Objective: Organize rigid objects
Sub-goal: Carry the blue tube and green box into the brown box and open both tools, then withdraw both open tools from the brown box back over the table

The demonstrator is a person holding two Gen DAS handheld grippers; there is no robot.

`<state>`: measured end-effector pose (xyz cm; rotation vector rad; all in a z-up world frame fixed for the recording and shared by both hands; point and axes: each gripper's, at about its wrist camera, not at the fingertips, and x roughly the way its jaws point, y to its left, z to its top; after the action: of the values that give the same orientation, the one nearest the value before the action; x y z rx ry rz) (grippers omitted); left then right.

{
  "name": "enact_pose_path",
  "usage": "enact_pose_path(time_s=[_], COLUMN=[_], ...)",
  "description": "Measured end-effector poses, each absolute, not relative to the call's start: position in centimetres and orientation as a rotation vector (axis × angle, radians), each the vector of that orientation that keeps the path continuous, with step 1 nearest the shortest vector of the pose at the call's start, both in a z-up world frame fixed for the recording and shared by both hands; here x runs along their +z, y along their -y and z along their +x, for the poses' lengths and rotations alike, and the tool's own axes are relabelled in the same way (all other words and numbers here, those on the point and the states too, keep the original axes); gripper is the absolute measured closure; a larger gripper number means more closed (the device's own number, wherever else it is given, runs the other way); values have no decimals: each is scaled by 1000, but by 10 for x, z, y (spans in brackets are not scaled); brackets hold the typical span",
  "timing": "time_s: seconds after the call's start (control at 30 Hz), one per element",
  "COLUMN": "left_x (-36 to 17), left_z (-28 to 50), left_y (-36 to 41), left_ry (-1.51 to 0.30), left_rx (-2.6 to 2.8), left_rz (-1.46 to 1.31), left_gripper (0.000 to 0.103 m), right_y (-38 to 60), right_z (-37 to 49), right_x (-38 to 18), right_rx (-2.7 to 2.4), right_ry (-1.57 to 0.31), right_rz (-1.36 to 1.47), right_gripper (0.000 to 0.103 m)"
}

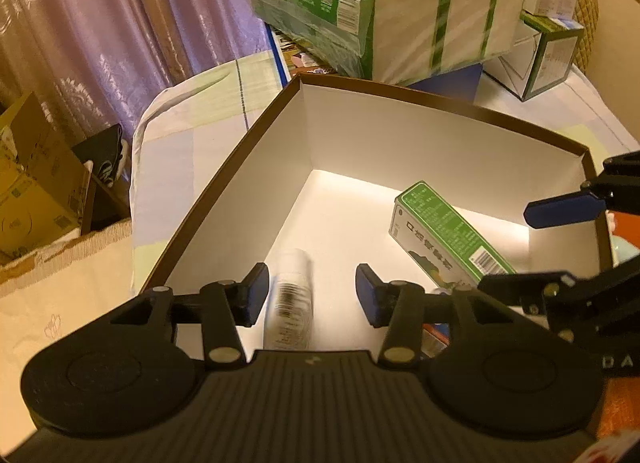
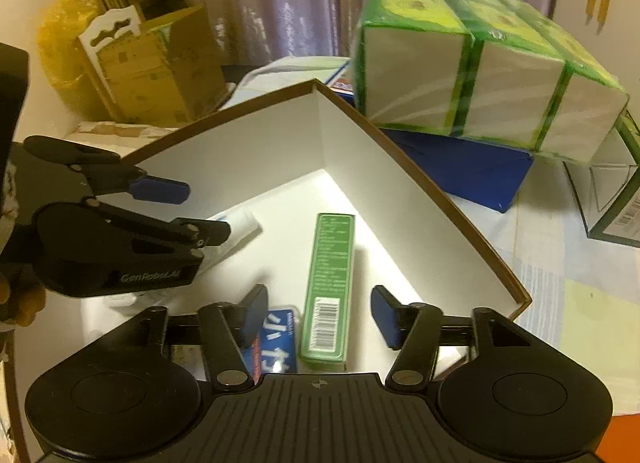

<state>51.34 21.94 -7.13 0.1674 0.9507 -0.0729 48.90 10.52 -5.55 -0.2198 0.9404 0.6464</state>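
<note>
The left claw (image 1: 310, 293) stands released, its blue pads apart with a white bottle (image 1: 290, 299) between them but touching neither. The bottle's outline is smeared, so I judge it loose rather than gripped. It lies directly ahead of this claw, long axis running along the fingers, on the white floor of the brown-rimmed box (image 1: 224, 167). It is a slim white cylinder with a barcode and dark print on its side; the print is too blurred to read.

The right claw (image 2: 320, 313) is likewise released — pads spread, with a green carton (image 2: 328, 287) lying between them and clear of both. The carton's long axis also points away along the fingers, barcode end nearest the claw, far end aimed toward the box's far corner. It is a narrow green pack with a white-bordered face of small print. Just left of it, under the left pad, sits a blue packet (image 2: 280, 343) with white characters.

So each claw is nearest its own item, and both items already lie inside the box — any coming move is a matter of lifting straight out without catching either one.

Beyond the box, further out from both claws, a wrapped tissue multipack (image 2: 480, 75) rests on a blue box (image 2: 472, 171) on the cloth-covered surface (image 1: 192, 131).
</note>
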Motion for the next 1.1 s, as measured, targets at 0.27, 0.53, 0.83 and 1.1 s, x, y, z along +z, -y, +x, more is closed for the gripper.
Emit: enact_pose_path(time_s=[0.27, 0.53, 0.83, 1.1], left_x=[-57, -38, -17, -8], left_z=[485, 450, 410, 378], left_y=[-223, -223, -212, -193], left_ry=[-968, -957, -916, -901], left_rx=[-36, 0, 22, 19], left_rz=[96, 53, 22, 11], left_gripper=[59, 59, 59, 59], right_y=[-99, -90, -75, -57], right_z=[472, 455, 427, 401], right_x=[-46, -36, -19, -10], right_rx=[679, 690, 702, 707], right_ry=[-927, -911, -874, -853], right_rz=[-217, -196, -174, -153], right_gripper=[41, 40, 40, 40])
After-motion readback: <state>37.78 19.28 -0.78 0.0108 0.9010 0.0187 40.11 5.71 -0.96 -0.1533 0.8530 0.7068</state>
